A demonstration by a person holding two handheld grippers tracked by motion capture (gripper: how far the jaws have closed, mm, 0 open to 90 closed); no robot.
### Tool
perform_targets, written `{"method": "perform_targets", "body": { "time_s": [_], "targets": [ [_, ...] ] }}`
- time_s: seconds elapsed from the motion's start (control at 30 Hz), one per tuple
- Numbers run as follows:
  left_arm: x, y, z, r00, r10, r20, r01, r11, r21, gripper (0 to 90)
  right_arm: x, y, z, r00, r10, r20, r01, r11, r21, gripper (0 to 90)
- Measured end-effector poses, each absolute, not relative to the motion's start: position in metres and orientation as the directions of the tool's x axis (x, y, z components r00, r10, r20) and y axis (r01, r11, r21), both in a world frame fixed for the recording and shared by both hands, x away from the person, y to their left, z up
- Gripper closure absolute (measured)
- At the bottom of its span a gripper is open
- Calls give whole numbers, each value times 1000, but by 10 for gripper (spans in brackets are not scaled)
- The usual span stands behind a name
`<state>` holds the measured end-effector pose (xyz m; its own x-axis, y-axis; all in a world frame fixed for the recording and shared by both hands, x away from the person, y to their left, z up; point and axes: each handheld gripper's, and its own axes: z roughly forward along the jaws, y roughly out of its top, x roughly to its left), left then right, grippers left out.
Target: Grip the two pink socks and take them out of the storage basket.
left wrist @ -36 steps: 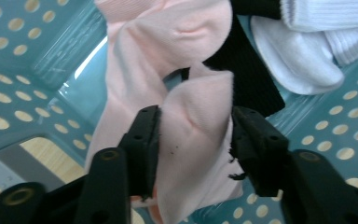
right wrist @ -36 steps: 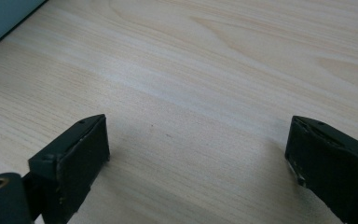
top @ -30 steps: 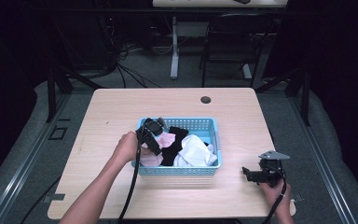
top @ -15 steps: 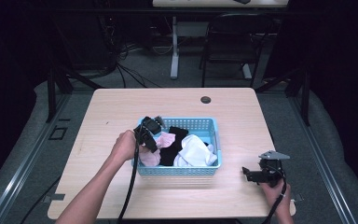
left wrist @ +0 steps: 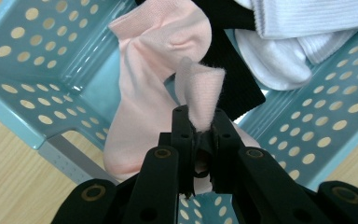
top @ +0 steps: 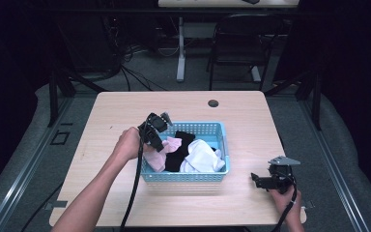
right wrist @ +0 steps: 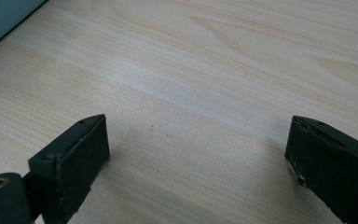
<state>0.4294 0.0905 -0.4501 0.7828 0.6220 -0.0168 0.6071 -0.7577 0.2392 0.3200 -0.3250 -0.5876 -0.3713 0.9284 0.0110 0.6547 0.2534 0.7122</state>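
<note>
A blue perforated basket (top: 183, 176) sits mid-table holding a pink sock (top: 166, 152), a black sock (top: 178, 153) and white socks (top: 204, 157). My left gripper (top: 159, 144) hangs over the basket's left end, pointing down. In the left gripper view it (left wrist: 200, 116) is shut on a fold of the pink sock (left wrist: 158, 46), which dangles above the basket floor (left wrist: 28, 70) beside the black sock (left wrist: 235, 88) and the white socks (left wrist: 284, 42). My right gripper (top: 255, 180) rests on the table right of the basket, and its jaws (right wrist: 198, 154) stand wide open over bare wood.
A round black grommet (top: 213, 103) sits near the table's far edge. Beyond the table stand a dark chair (top: 241, 43) and a desk leg (top: 180, 48), with cables on the floor. A corner of the basket (right wrist: 0, 18) shows far left of the right gripper.
My left gripper has risen a little over the basket's left end, taking the pink sock up with it. The right gripper has not moved.
</note>
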Motion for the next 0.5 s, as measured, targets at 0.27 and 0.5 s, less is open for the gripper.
{"method": "perform_targets", "body": {
  "time_s": [0.27, 0.5],
  "targets": [
    [432, 88, -435, 790, 614, -10, 597, -764, 245, 829, 320, -325, -588, -372, 928, 11, 655, 254, 712, 56],
    [433, 84, -422, 799, 601, -11, 583, -769, 262, 828, 320, -325, -588, -371, 928, 12, 654, 253, 713, 57]
  ]
}}
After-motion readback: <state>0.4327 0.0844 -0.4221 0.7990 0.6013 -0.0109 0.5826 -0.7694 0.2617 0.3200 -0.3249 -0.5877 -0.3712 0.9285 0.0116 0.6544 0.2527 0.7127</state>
